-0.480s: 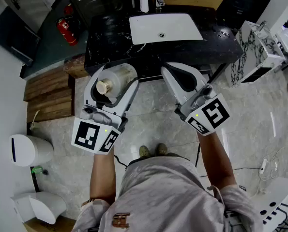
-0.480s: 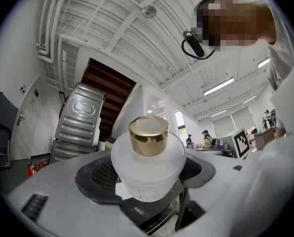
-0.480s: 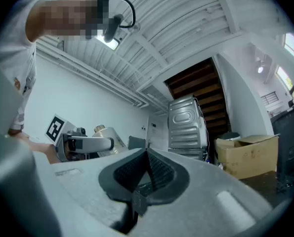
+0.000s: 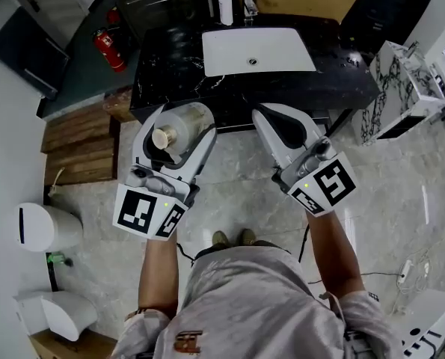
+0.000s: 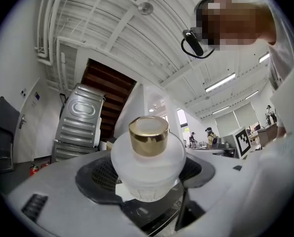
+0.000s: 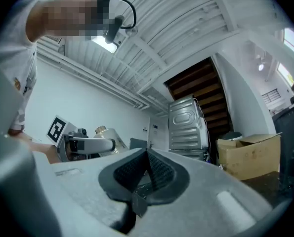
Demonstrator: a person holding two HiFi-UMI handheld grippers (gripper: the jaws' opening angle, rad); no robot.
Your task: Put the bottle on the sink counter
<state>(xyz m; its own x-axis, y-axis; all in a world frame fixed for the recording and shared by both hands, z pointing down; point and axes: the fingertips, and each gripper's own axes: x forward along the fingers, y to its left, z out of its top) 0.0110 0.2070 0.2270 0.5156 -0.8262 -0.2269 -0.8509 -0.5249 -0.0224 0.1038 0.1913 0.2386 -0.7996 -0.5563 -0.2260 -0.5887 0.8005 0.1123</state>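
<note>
My left gripper (image 4: 181, 122) and right gripper (image 4: 271, 122): pale grey moulded shells with black ribbed pads (image 6: 159, 174). Each has a white cube (image 4: 142, 212) with black square markers and a tiny green light (image 4: 164, 203). Thin dark cable (image 4: 305, 241) right of centre. I wear a light grey short-sleeved shirt (image 4: 259, 298) with a brown print at the bottom edge.

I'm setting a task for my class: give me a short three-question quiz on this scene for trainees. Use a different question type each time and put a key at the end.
1. Multiple choice: what grips the frosted bottle? A the left gripper; B the right gripper; C nothing.
2. True or false: the bottle stands on the black sink counter.
3. Fill the gap: the jaws of the right gripper are ____, with nothing between them.
Key: 1 A. 2 False: it is held short of the counter, over the floor. 3 Closed.
</note>
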